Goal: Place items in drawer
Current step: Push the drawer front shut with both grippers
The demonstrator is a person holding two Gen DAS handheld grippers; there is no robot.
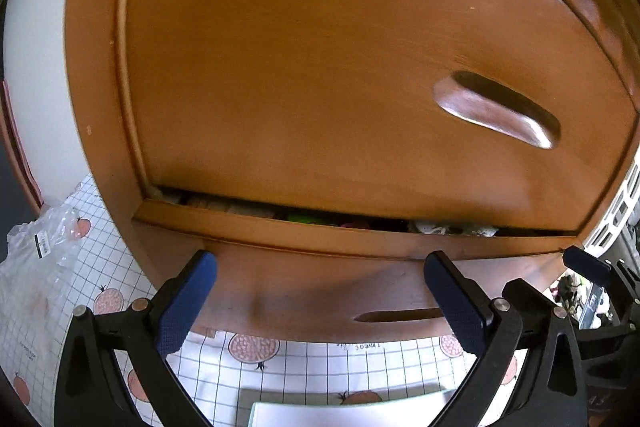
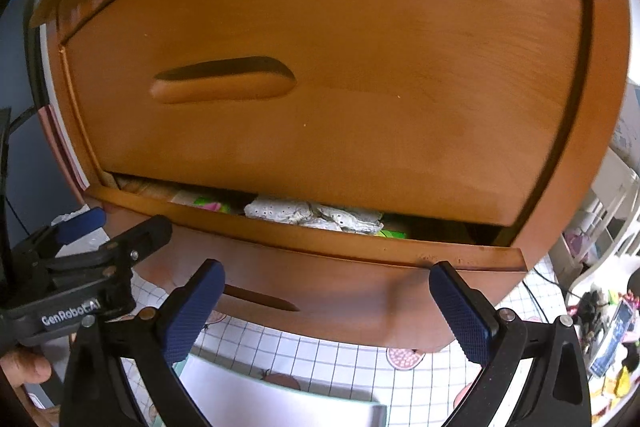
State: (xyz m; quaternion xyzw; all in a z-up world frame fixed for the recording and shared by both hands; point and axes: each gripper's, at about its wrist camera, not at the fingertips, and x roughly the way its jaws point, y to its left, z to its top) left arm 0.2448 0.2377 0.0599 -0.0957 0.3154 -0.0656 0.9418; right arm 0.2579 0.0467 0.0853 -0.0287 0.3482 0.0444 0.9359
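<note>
While both the left gripper [image 1: 320, 267] and right gripper [image 2: 326, 277] stand wide and empty just before it, the glossy orange-brown lower drawer [image 2: 320, 267] sits slightly ajar, holding crumpled white wrapping [image 2: 316, 217] and something green [image 2: 208, 203]

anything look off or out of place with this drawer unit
The lower drawer is not shut: it stands slightly out, leaving a gap under the upper drawer. A crumpled whitish item sits high inside, near the rim. Both grippers are open and hold nothing.
</note>
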